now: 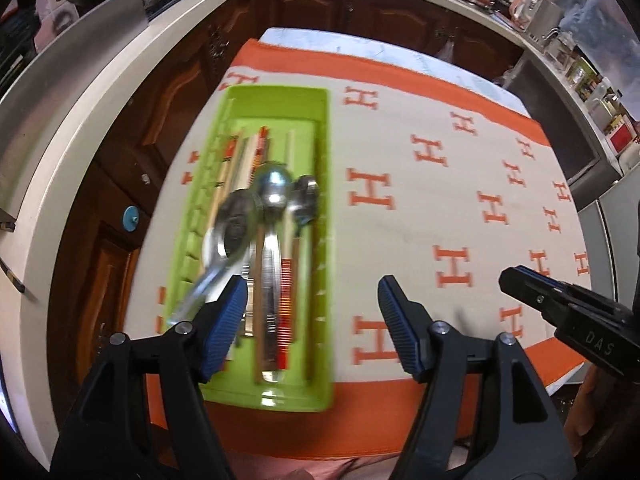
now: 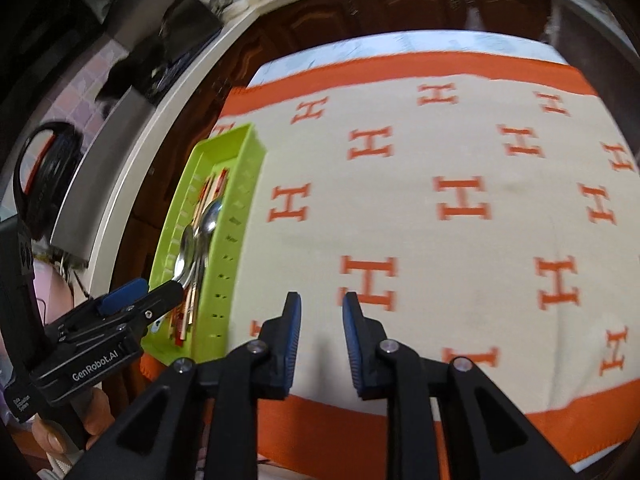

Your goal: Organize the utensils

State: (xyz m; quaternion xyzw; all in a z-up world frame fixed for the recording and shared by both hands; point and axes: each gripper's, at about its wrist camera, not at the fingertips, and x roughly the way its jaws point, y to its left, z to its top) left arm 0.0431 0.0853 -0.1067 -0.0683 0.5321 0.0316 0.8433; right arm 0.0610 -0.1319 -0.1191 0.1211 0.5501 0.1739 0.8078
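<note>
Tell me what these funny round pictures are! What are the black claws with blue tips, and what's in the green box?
The claws are grippers, tools a person holds, one in each hand. Each carries a camera looking along its fingers, so you get two round pictures.

The left gripper is open above the green tray, which holds spoons and chopsticks. The right gripper is open too, over the cream and orange cloth with H letters. Neither holds anything. No other utensils lie on the cloth.

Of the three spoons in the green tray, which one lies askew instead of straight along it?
The leftmost spoon: its handle slants toward the tray's left wall by the left gripper; the other two run lengthwise.
</note>
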